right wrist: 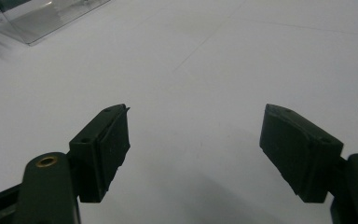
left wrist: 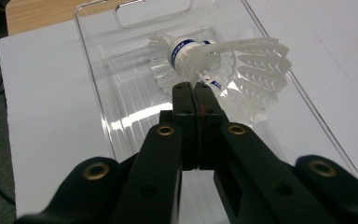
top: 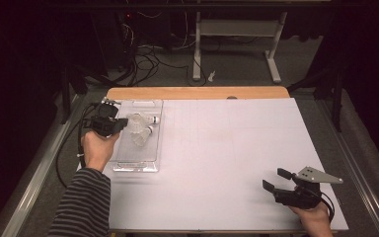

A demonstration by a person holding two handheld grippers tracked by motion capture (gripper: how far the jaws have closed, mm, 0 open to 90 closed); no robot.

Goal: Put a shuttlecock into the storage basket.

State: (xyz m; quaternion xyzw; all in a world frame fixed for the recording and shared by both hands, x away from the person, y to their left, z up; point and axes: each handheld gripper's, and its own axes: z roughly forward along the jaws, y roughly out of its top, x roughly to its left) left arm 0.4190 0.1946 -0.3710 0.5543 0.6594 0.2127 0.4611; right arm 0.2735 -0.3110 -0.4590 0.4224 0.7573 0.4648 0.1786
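Observation:
Two white feathered shuttlecocks with blue bands lie in a clear plastic tray point(top: 137, 162) at the left of the white table. One shuttlecock point(left wrist: 179, 51) lies farther back. The other shuttlecock point(left wrist: 256, 77) fans its feathers just beyond my left gripper point(left wrist: 195, 88). Its jaws are pressed together, their tips right at that shuttlecock's base, with nothing visibly pinched. From above, the left gripper point(top: 123, 123) hovers over the tray's left edge beside the shuttlecocks point(top: 139, 129). My right gripper point(top: 275, 179) rests open at the near right, and nothing lies between its jaws point(right wrist: 196, 140).
A white sheet point(top: 227, 148) covers the table, with a wooden strip point(top: 197, 93) along its far edge. A corner of the clear tray point(right wrist: 46, 18) appears in the right gripper view. Cables and a desk frame point(top: 237, 29) stand on the floor beyond.

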